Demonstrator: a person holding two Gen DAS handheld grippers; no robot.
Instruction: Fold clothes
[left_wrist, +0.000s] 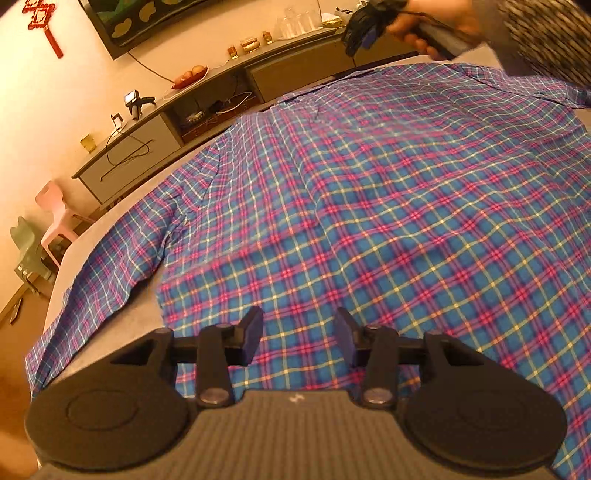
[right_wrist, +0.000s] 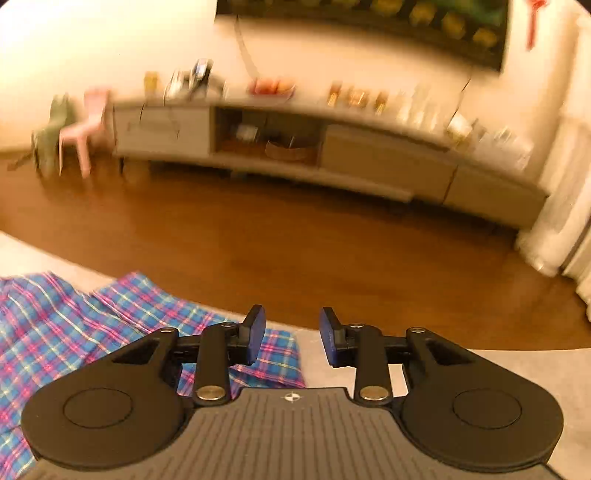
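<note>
A blue, pink and yellow plaid shirt (left_wrist: 369, 206) lies spread flat on a grey surface (left_wrist: 122, 317), one sleeve (left_wrist: 110, 266) stretched out to the left. My left gripper (left_wrist: 299, 336) is open and empty, hovering over the shirt's near hem. My right gripper (left_wrist: 360, 35) shows in the left wrist view, held in a hand above the shirt's far edge. In the right wrist view the right gripper (right_wrist: 291, 332) is open and empty, above the end of a plaid sleeve (right_wrist: 273, 354) at the edge of the grey surface (right_wrist: 517, 369).
A long low cabinet (left_wrist: 221, 99) runs along the wall, with a fruit plate (left_wrist: 190, 75), glasses and small items on top. A pink chair (left_wrist: 55, 214) and a green chair (left_wrist: 27, 251) stand on the wooden floor (right_wrist: 295, 251). A dark screen (left_wrist: 122, 22) hangs above.
</note>
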